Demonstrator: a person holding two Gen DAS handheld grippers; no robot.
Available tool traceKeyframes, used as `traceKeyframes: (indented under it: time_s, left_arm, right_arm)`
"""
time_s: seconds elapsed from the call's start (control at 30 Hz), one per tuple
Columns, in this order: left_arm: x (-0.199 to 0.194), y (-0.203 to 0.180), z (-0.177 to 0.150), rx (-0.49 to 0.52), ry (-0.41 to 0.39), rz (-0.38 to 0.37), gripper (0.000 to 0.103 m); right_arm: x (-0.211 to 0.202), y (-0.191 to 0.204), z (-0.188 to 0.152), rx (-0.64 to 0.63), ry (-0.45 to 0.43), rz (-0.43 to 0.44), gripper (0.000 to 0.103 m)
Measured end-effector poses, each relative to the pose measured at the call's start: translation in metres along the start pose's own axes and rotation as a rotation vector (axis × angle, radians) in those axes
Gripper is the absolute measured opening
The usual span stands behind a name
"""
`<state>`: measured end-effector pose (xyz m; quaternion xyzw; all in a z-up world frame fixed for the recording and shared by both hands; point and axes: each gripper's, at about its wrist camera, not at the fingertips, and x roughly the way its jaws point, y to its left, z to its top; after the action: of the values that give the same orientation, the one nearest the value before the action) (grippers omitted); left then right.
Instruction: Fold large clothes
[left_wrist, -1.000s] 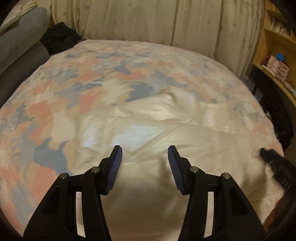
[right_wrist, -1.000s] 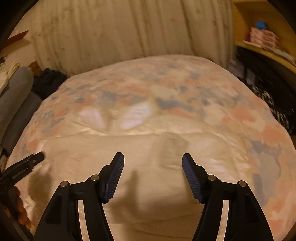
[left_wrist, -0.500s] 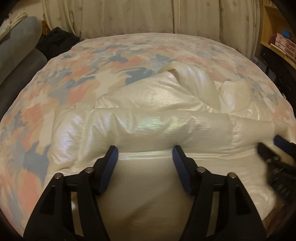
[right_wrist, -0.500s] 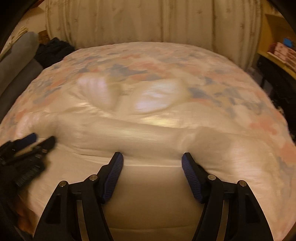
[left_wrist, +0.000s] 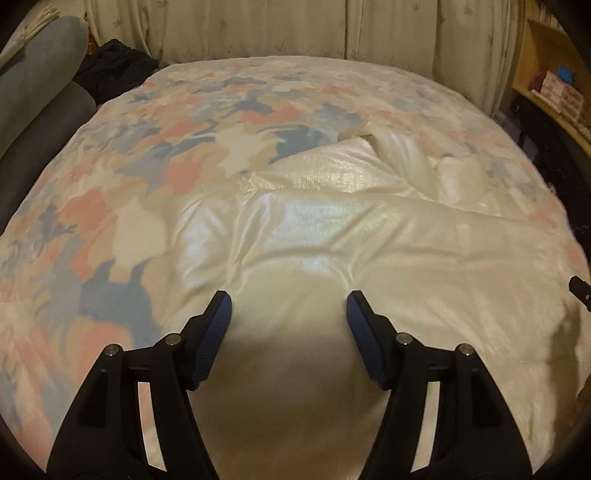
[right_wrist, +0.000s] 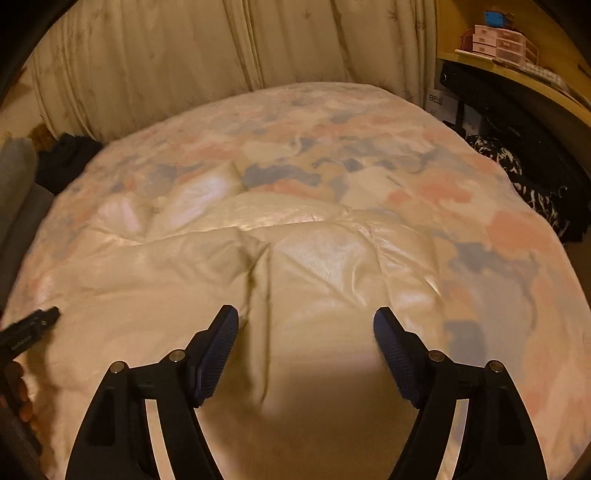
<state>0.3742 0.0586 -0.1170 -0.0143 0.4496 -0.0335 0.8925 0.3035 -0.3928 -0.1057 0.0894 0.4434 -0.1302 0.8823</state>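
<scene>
A large cream, shiny padded garment lies spread on the bed, with a fold ridge across it and two sleeve ends at its far side. My left gripper hovers open over its near left part, with nothing between the blue pads. The same garment fills the right wrist view. There my right gripper hangs over its near right part, jaws opening and empty. Each view catches the other gripper at its edge: the right gripper, and the left gripper with a hand behind it.
The bed cover has pink, blue and cream patches. Grey cushions and a dark clothes heap sit at the far left. Curtains hang behind. A wooden shelf with boxes and dark patterned cloth stand on the right.
Half a second ago both grippers were close to the raised fold. They have drawn back and moved apart sideways, the fold has settled lower, and both pairs of jaws stand wider.
</scene>
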Motion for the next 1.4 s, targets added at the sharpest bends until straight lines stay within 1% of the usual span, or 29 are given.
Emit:
traceKeyframes:
  time_s: [0.1, 0.13, 0.33, 0.53, 0.63, 0.73, 0.8, 0.93, 1.03, 1.2, 1.3, 1.4]
  left_arm:
    - [-0.038, 0.006, -0.015, 0.003, -0.028, -0.029, 0.062]
    - [-0.053, 0.009, -0.022, 0.009, -0.032, -0.036, 0.062]
    - [-0.123, 0.025, -0.061, 0.005, -0.024, -0.090, 0.062]
    - [-0.194, 0.047, -0.096, -0.023, -0.070, -0.115, 0.062]
    - [-0.226, 0.059, -0.112, -0.028, -0.100, -0.121, 0.062]
    - [-0.252, 0.069, -0.129, -0.026, -0.118, -0.114, 0.063]
    - [-0.261, 0.076, -0.139, -0.030, -0.110, -0.115, 0.063]
    - [-0.273, 0.091, -0.163, -0.040, -0.076, -0.109, 0.062]
    - [-0.277, 0.099, -0.182, -0.042, -0.055, -0.093, 0.062]
    - [-0.268, 0.112, -0.212, -0.032, -0.007, -0.064, 0.062]
    - [-0.255, 0.123, -0.225, -0.056, 0.047, -0.104, 0.062]
    - [-0.247, 0.133, -0.238, -0.074, 0.089, -0.131, 0.062]
  right_arm:
    - [-0.044, -0.005, -0.016, 0.038, -0.007, 0.104, 0.078]
    - [-0.060, -0.007, -0.022, 0.045, -0.014, 0.126, 0.078]
    - [-0.142, 0.001, -0.059, 0.067, -0.064, 0.191, 0.078]
    - [-0.230, 0.007, -0.104, 0.046, -0.113, 0.220, 0.078]
    - [-0.269, 0.007, -0.123, 0.026, -0.131, 0.224, 0.078]
    - [-0.300, 0.009, -0.140, 0.007, -0.145, 0.220, 0.078]
    - [-0.320, 0.009, -0.153, -0.007, -0.152, 0.215, 0.081]
    - [-0.347, 0.008, -0.182, -0.041, -0.151, 0.191, 0.082]
    - [-0.356, 0.005, -0.202, -0.052, -0.128, 0.182, 0.082]
    - [-0.357, -0.008, -0.234, -0.046, -0.077, 0.151, 0.083]
    - [-0.352, -0.026, -0.248, -0.029, -0.046, 0.132, 0.083]
    - [-0.353, -0.048, -0.265, 0.003, -0.026, 0.117, 0.087]
